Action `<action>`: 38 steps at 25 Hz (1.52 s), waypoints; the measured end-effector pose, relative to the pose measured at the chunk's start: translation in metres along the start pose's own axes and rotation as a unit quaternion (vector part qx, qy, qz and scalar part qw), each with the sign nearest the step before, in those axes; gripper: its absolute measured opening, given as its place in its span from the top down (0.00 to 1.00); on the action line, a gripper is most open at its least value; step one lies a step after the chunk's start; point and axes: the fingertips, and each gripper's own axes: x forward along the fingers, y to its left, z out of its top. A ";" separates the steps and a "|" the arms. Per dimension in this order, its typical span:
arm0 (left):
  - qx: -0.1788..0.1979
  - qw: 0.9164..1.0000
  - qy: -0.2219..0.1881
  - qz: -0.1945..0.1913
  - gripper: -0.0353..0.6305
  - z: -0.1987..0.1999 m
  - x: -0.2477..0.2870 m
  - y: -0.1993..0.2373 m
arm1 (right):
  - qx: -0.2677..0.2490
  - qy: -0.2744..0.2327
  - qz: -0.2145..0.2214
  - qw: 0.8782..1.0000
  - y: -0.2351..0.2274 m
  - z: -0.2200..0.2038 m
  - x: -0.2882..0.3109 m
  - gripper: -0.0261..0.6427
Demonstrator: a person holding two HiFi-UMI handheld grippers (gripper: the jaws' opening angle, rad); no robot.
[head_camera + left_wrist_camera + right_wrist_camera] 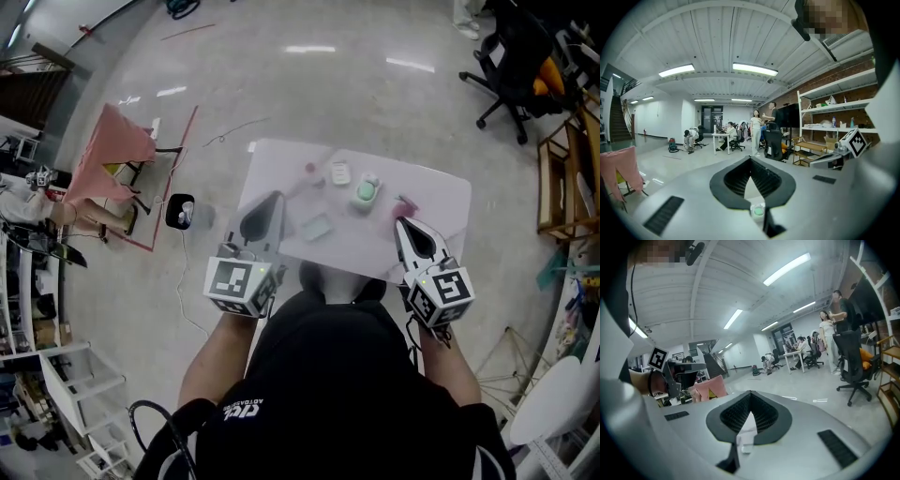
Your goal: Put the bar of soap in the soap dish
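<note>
A white table [431,192] stands in front of me in the head view. On it lie a white rounded bar [340,172], a mint-green and white piece [366,191], and a pale grey-blue square tray [317,226]. I cannot tell from here which piece is the dish. My left gripper [277,196] is over the table's near left part, jaws together and holding nothing. My right gripper [398,222] is over the near right part, also shut and holding nothing. In the left gripper view the green piece [758,211] shows through the loop of the closed jaws.
A small pink item [309,170] and another pink thing [405,203] also sit on the table. A pink cloth over a chair [117,150] and a black object on the floor [180,210] are at the left. An office chair [511,66] and a wooden rack [562,178] are at the right.
</note>
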 end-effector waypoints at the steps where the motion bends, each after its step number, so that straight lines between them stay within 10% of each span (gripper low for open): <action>1: -0.002 1.000 0.000 0.006 0.93 -0.002 -0.007 0.006 | -0.002 -0.010 0.001 1.000 0.004 0.004 0.002 0.94; 12: -0.015 0.999 0.005 0.050 0.94 -0.041 -0.083 0.120 | -0.022 -0.009 0.020 1.000 0.106 0.001 0.069 0.94; 22: -0.015 0.999 0.034 0.008 0.93 -0.074 -0.142 0.265 | 0.013 0.005 -0.056 0.998 0.217 -0.029 0.140 0.94; 38: -0.027 0.999 0.034 0.005 0.93 -0.072 -0.119 0.313 | 0.019 0.060 -0.018 0.998 0.247 -0.064 0.227 0.94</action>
